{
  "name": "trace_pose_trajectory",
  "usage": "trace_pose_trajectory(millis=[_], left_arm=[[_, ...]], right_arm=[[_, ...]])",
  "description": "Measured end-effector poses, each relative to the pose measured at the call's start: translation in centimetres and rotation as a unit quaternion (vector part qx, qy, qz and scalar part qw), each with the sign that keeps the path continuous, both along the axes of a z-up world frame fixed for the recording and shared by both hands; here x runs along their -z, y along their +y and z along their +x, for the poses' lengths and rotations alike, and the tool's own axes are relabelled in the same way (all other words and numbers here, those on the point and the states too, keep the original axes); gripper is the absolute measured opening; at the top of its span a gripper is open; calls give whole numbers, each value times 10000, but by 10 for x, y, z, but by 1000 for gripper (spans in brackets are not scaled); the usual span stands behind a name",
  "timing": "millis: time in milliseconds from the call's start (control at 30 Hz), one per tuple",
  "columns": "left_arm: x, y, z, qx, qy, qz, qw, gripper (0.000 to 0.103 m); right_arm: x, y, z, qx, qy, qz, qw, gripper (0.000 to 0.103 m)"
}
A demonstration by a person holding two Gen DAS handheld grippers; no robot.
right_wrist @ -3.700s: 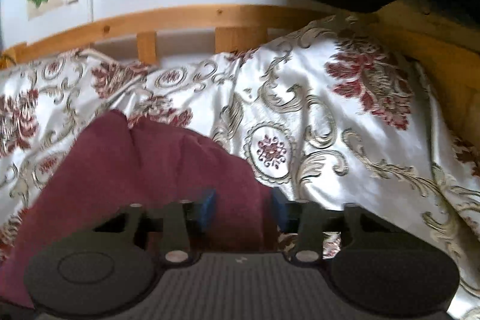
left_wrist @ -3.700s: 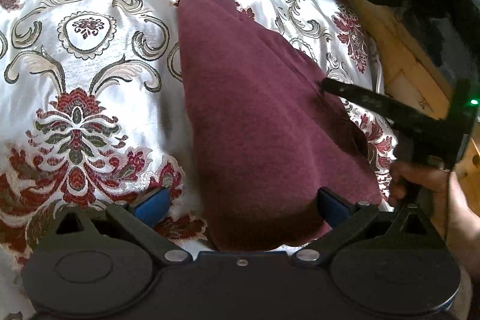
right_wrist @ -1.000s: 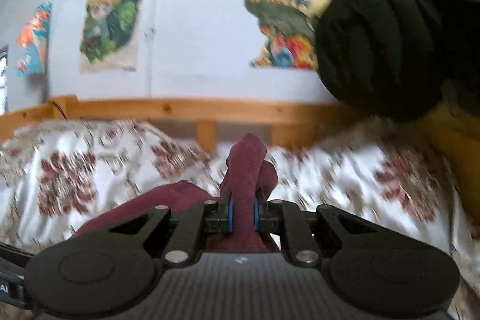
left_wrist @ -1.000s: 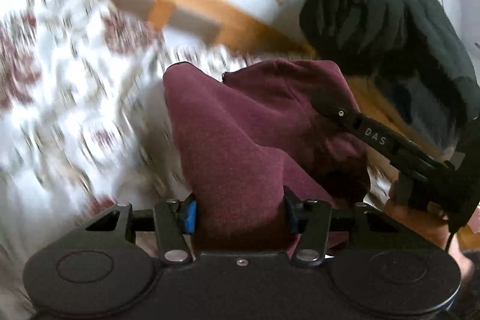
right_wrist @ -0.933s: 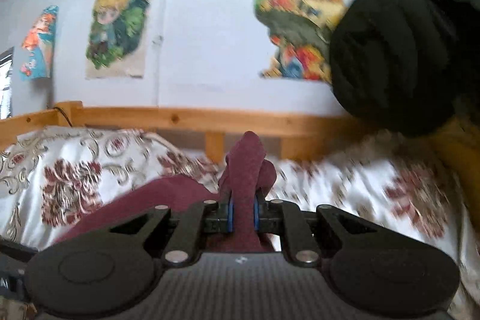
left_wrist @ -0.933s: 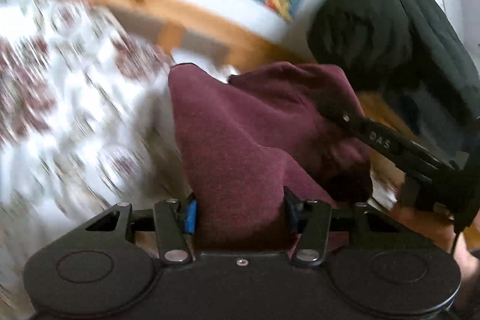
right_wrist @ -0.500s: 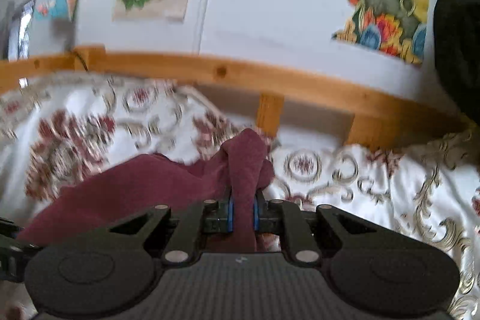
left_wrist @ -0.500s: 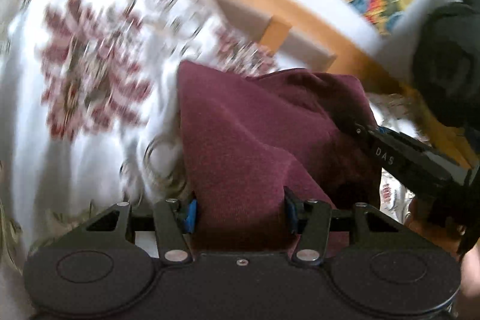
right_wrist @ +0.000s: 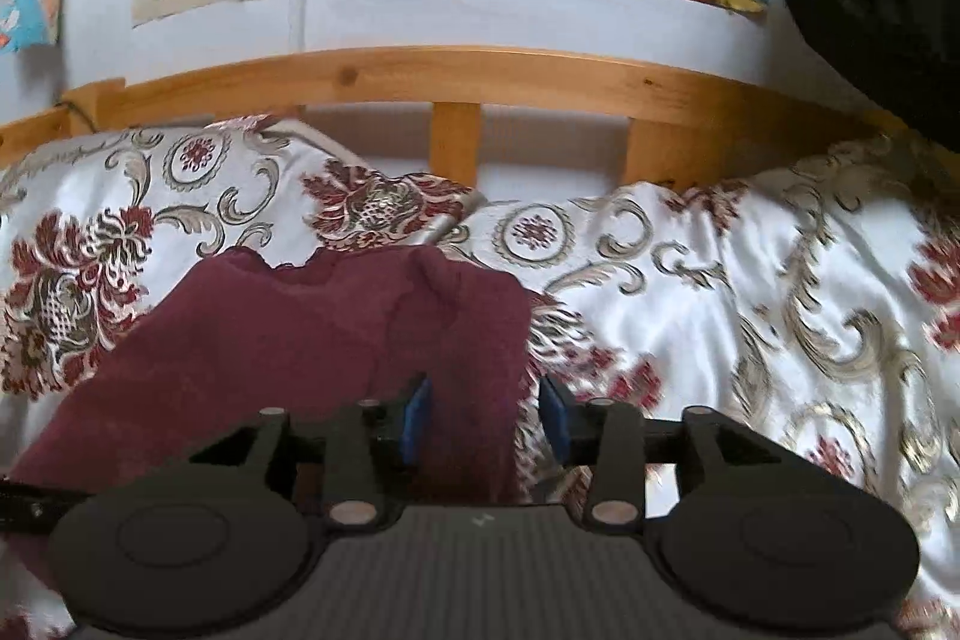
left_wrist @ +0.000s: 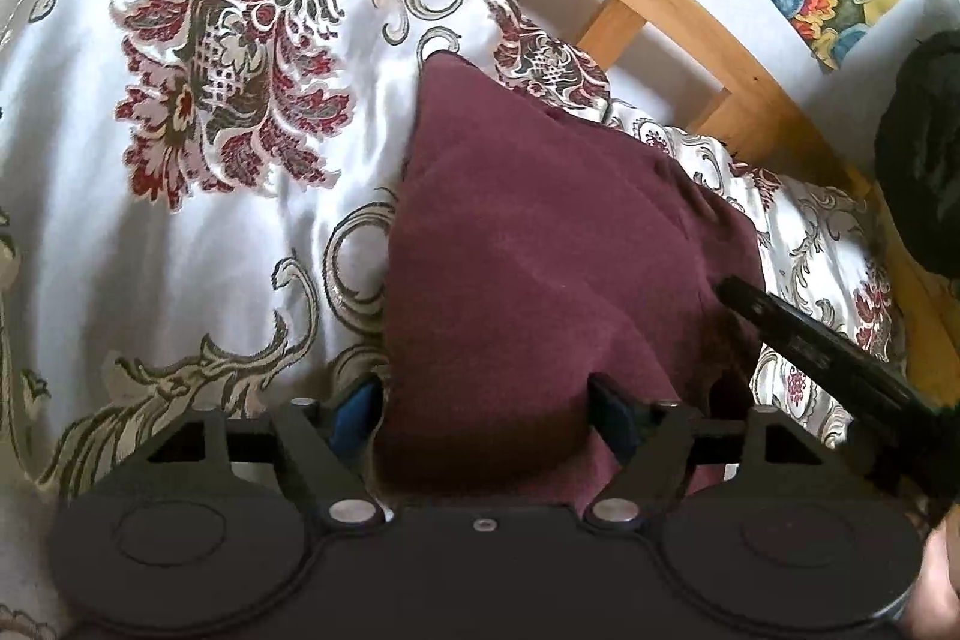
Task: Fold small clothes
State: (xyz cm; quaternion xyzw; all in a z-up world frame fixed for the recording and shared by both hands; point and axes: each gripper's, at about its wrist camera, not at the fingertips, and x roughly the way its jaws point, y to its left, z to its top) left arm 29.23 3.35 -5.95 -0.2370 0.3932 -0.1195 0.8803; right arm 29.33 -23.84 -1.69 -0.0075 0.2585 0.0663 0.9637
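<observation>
**Fold laid down; both grippers released**

The maroon knit garment point(left_wrist: 540, 244), lifted a second ago, now lies doubled on the floral bedspread point(left_wrist: 180, 220). The left gripper point(left_wrist: 486, 409) and right gripper point(right_wrist: 483, 418) have opened, jaws straddling the near edge, probably so the fold settles undisturbed.

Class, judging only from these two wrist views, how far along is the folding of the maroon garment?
Done: the maroon garment lies doubled over on the floral bedspread, one fold apparently laid. In hand: the left gripper straddles its near edge with fingers spread, and the right gripper has fingers parted beside a raised ridge. Left: the shape is lumpy and uneven, so smoothing and probably another fold.
</observation>
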Motion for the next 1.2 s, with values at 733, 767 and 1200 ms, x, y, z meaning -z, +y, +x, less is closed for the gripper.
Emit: trace_pose_trajectory(millis=[733, 767, 1200], left_arm=[[-110, 7, -177, -137, -1950, 1446, 9700, 102], [-112, 9, -189, -142, -2029, 1508, 9674, 102], [-96, 25, -270, -395, -1732, 1994, 9637, 102]], right_arm=[[-75, -43, -212, -42, -826, 1160, 9898, 103], [-76, -41, -222, -79, -846, 1151, 9897, 103], [-75, -28, -311, -199, -910, 753, 9928, 103]])
